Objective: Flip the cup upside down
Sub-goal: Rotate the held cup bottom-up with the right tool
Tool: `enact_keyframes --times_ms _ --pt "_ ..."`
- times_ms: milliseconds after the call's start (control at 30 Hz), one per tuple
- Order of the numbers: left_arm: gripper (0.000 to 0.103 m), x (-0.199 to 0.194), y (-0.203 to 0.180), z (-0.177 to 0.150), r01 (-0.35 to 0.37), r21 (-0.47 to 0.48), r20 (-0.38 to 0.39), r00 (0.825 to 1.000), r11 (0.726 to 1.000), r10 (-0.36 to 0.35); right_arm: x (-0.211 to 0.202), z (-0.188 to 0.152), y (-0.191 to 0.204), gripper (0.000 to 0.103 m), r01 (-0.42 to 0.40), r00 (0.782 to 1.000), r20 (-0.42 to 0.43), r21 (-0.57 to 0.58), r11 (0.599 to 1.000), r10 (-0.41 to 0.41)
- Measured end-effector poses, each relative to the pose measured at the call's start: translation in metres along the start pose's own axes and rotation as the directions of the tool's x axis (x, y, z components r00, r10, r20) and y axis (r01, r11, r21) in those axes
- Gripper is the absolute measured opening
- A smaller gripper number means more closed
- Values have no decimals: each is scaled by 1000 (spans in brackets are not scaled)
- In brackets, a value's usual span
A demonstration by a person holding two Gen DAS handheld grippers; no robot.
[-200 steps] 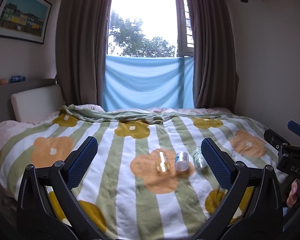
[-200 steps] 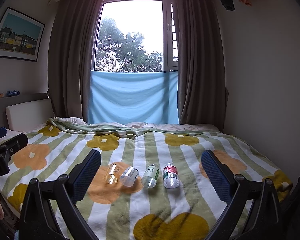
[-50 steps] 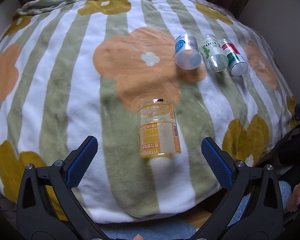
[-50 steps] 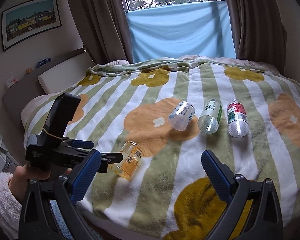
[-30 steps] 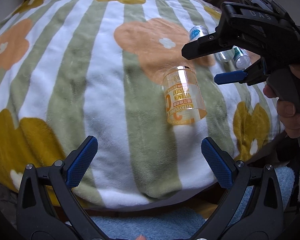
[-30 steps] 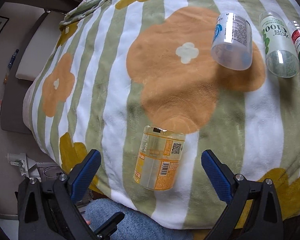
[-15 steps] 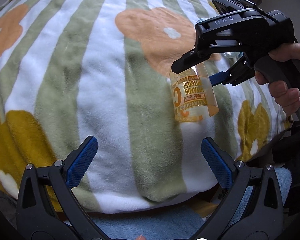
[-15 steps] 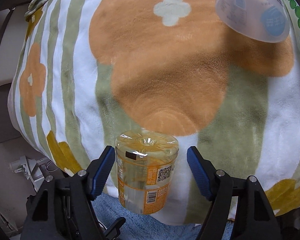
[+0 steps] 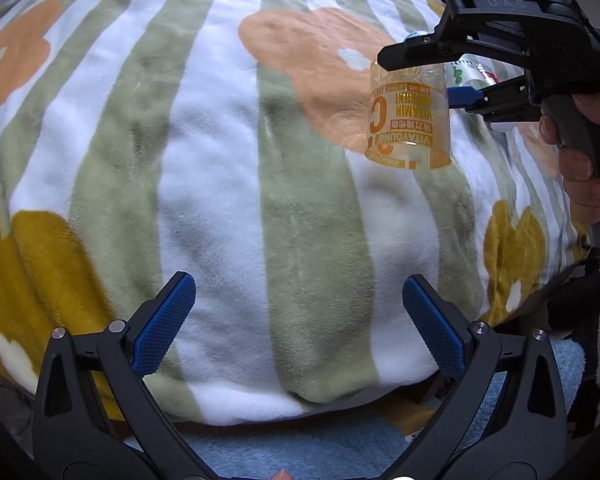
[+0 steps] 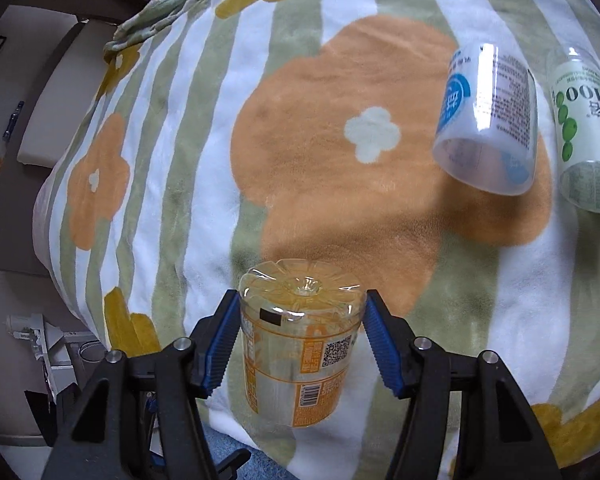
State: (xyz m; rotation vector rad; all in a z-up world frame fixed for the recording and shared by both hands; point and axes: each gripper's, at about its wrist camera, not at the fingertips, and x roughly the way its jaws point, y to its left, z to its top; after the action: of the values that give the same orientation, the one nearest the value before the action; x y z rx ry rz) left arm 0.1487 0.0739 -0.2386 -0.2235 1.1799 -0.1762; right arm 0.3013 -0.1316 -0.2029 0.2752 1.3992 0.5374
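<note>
The right gripper (image 10: 302,334) clamps the orange cup (image 10: 298,344) bottom-up above the blanket (image 9: 228,184), while the left gripper (image 9: 298,320) gapes wide nearby, holding nothing.

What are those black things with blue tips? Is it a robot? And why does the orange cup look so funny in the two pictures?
It is not a robot. A person holds two grabber tools, one in each hand, and each tool has a camera looking out along its two blue-padded fingers.

One picture comes from the left gripper. Its fingers are spread wide and hold nothing. From there you see the person's hand squeezing the other tool.

The other picture comes from the right gripper. Its pads press both sides of the clear orange cup, which is upside down: its closed bottom faces up and the printed words are flipped.

Underneath is a bed with a striped flower blanket. On it lie a cup with a blue label and one with green dots, both on their sides.
</note>
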Motion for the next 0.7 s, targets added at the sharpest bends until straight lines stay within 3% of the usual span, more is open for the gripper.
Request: enact_keyframes --times_ms 67,133,267,333,433,567,700 --pt "103 1 1 0 3 -7 0 1000 1000 -3 -10 -5 2 57 -8 995 104 -51 999 13" --pt "103 2 1 0 6 -14 -1 1000 1000 -6 -16 -15 10 57 31 976 219 -133 991 -1" --pt "103 2 2 1 -9 -21 2 1000 1000 9 -18 -37 19 57 91 911 413 -250 964 22" --pt "103 2 3 2 -17 -25 4 1000 1000 17 -13 -46 28 57 166 870 494 -283 944 -5" --pt "103 5 4 4 -20 -27 -2 1000 999 20 2 -57 34 57 259 835 549 -324 910 -42" --pt "103 9 5 5 -28 -26 -10 1000 999 28 17 -67 32 57 322 820 569 -380 867 -55" --pt "103 12 4 7 -28 -22 -13 1000 999 28 13 -77 27 57 317 815 579 -390 865 -38"
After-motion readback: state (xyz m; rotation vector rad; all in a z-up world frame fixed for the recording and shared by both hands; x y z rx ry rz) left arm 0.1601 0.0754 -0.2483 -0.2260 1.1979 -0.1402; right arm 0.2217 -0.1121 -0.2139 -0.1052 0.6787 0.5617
